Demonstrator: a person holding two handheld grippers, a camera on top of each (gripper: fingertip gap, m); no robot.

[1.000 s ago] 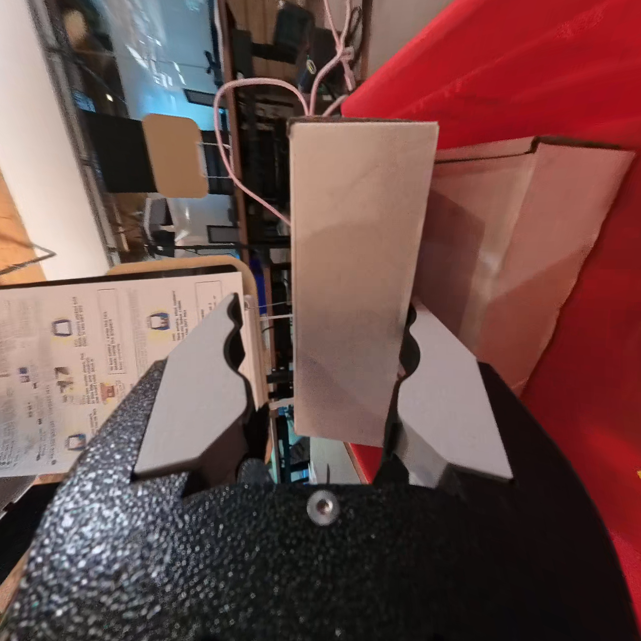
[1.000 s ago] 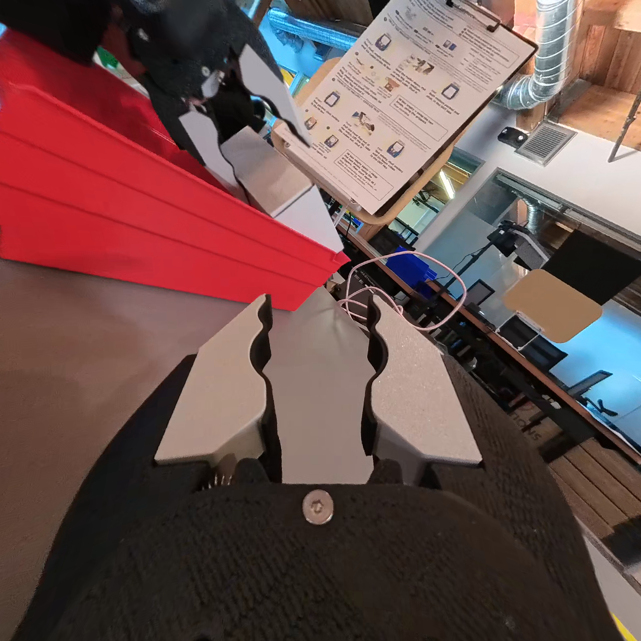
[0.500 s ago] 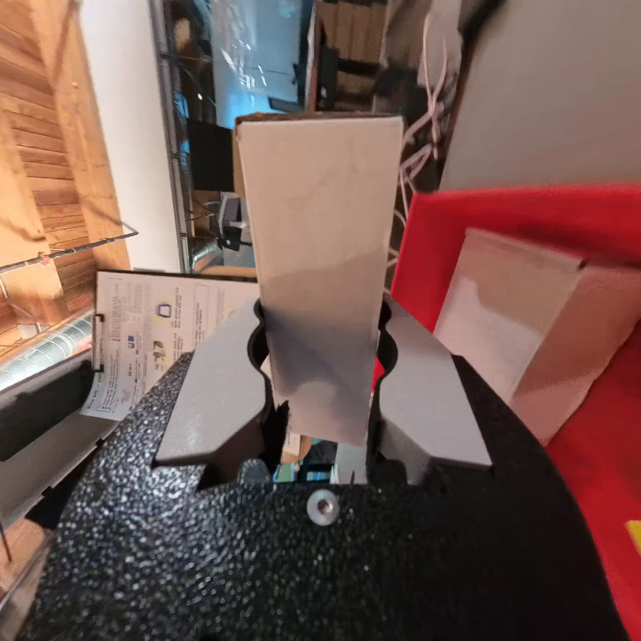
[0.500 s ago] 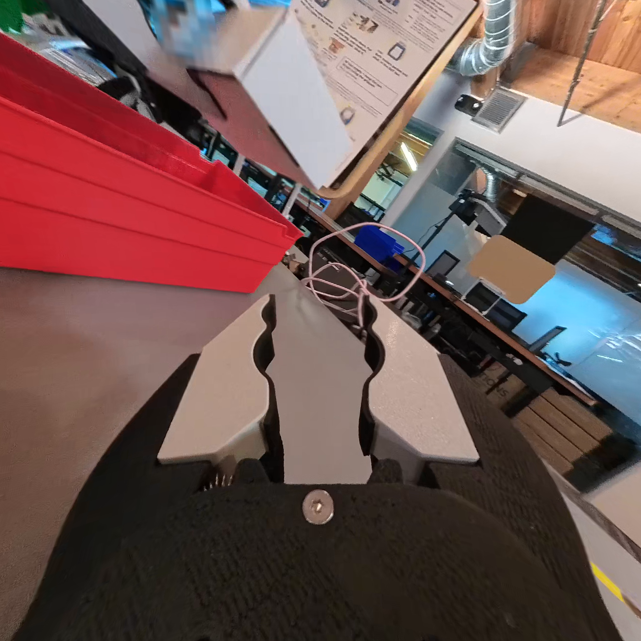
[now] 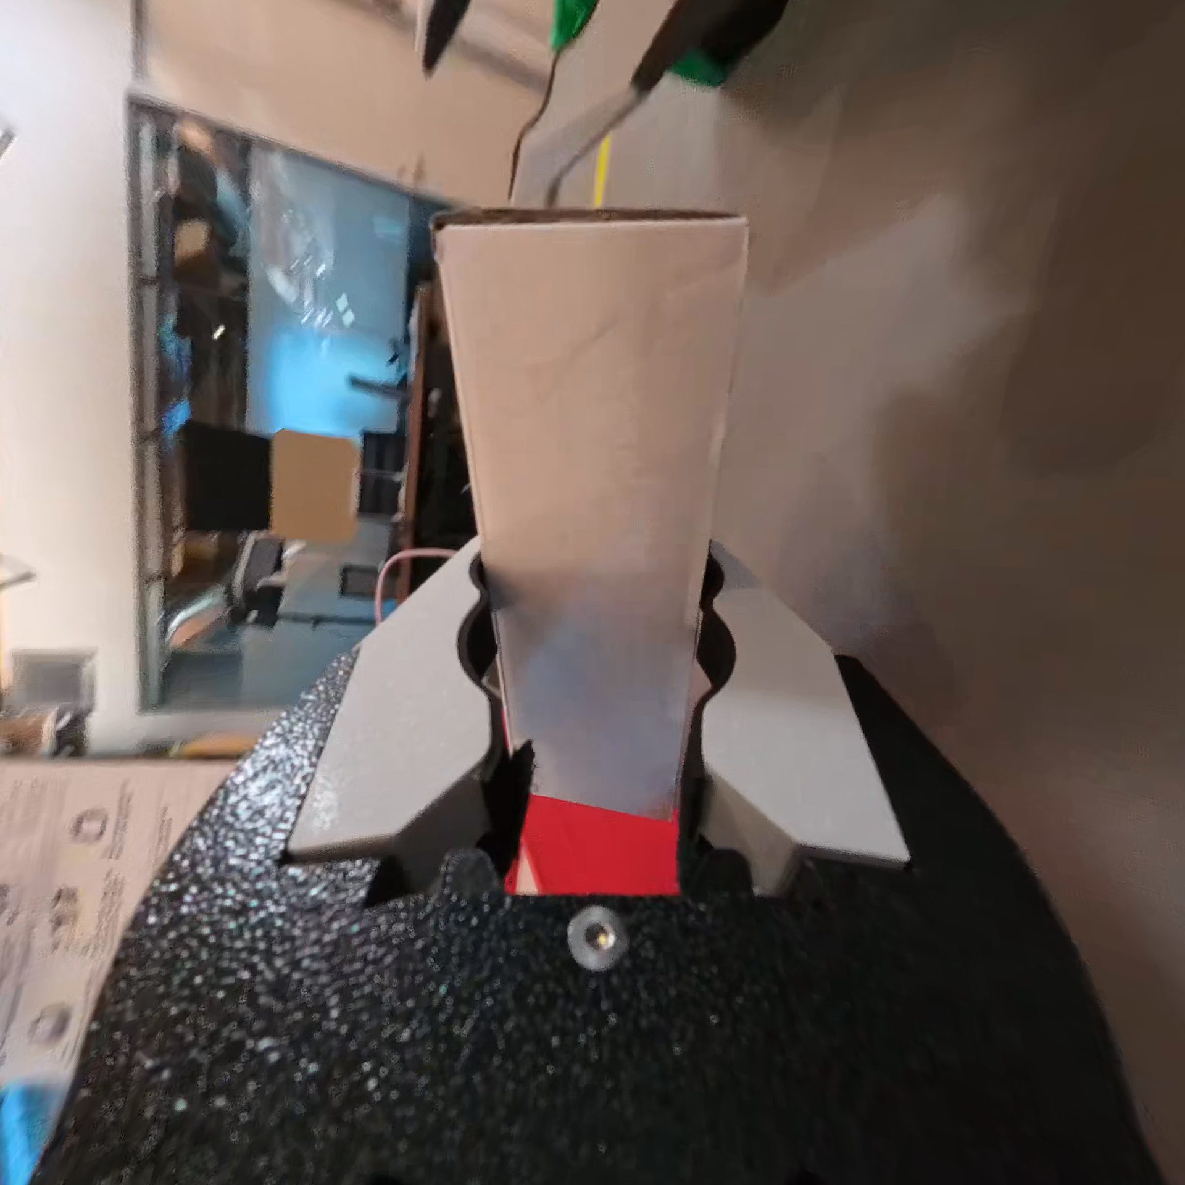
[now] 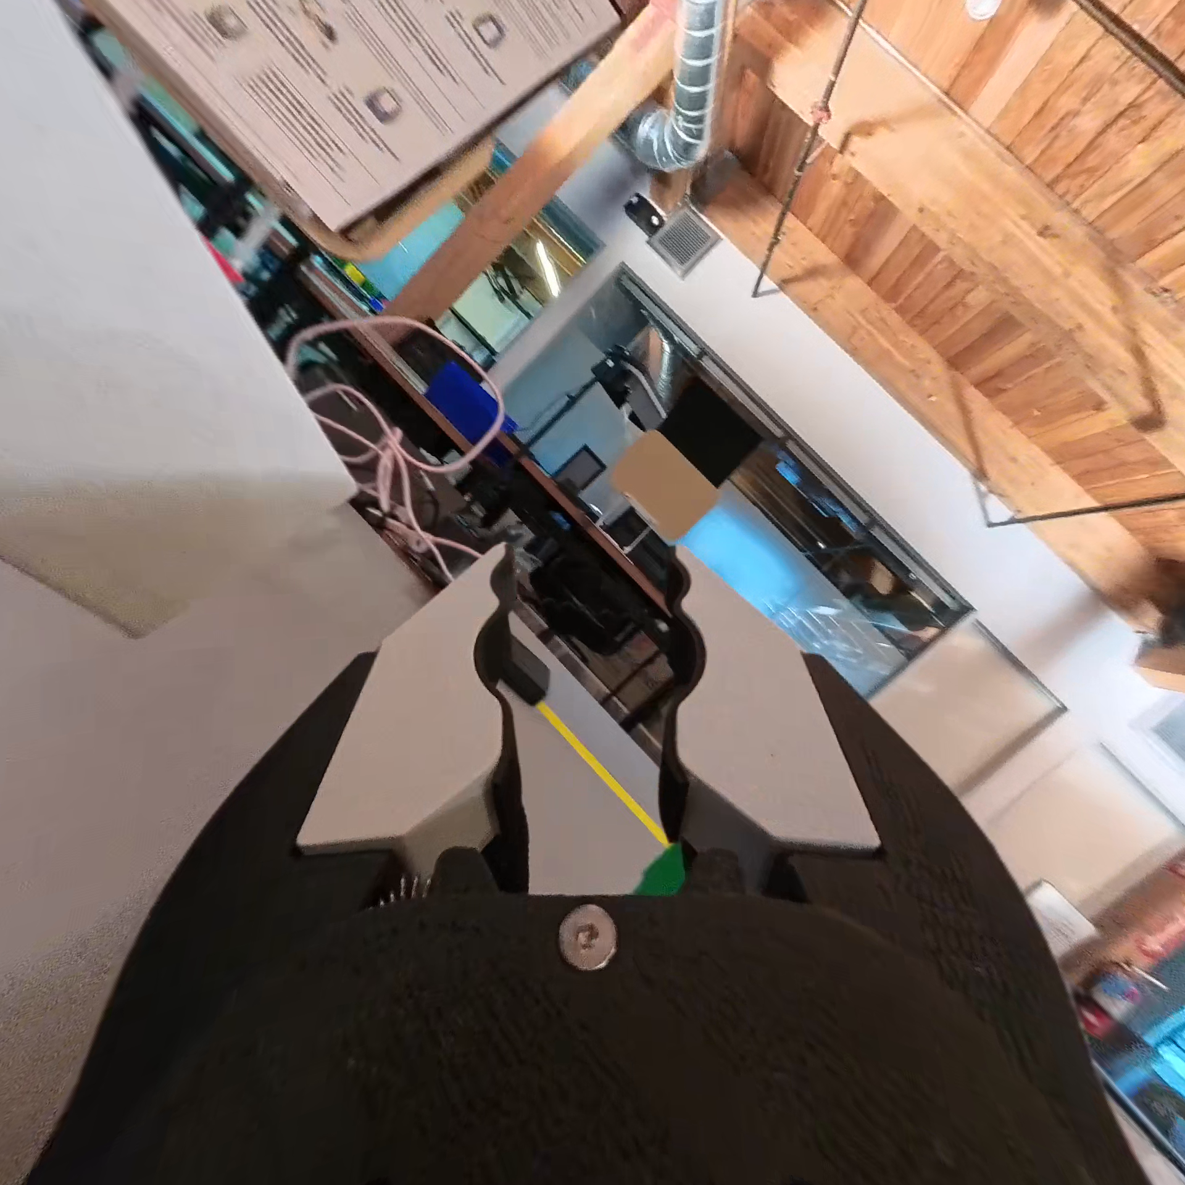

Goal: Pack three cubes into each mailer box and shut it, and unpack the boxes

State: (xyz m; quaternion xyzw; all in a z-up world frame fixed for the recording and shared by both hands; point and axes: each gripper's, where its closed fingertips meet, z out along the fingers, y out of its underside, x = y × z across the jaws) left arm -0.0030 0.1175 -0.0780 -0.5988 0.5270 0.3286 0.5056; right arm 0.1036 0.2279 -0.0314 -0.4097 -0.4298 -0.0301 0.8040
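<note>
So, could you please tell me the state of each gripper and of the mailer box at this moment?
Left gripper: closed on the mailer box, both fingers against its sides.
Mailer box: white, shut on the faces that show, held lifted and pointing away from the camera.
Right gripper: open, nothing between its fingers.
Instruction sheet: clipped to a board, propped up.

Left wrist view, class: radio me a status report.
Left tongs clamped on white cardboard mailer box, closed. Right tongs open, empty. Nothing blocking.
</note>
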